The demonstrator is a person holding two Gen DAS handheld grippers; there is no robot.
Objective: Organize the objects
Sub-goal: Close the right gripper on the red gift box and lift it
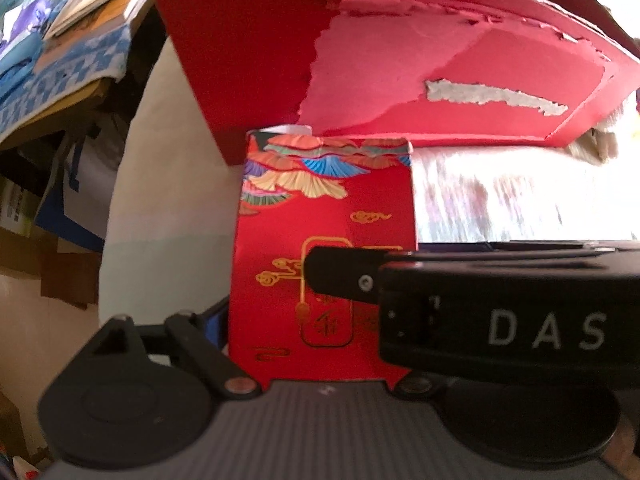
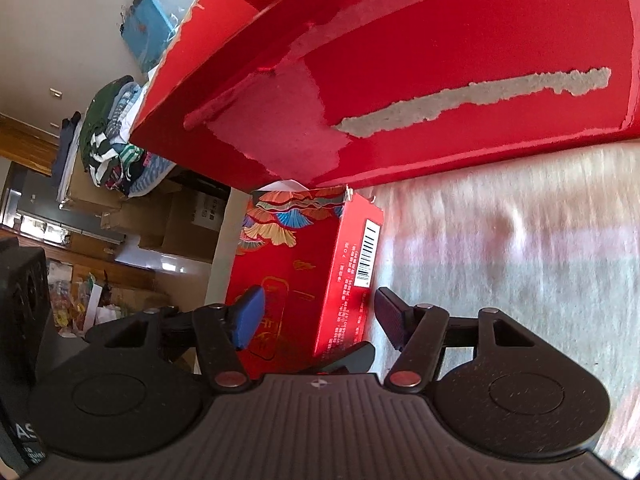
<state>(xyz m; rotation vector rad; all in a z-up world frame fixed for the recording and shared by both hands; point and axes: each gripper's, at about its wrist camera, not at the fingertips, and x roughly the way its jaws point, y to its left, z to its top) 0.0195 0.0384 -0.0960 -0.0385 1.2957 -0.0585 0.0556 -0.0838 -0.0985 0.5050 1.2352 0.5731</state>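
Red printed cardboard carton (image 2: 304,276) stands between the right gripper (image 2: 320,316)'s spread fingers, so close squarely on both faces; the left gripper (image 1: 248,320)'s grip cannot be told.

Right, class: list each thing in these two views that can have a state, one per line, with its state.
Small red box: upright, top flap open, between the right gripper's fingers.
Large red lid: raised, tilted, lining torn.
Right gripper: open, straddling the box.
Left gripper: cannot tell whether it is shut.

Both wrist views face forward at close range; they share the small red box (image 1: 324,248) (image 2: 304,272) and large red lid (image 1: 400,48) (image 2: 440,60).
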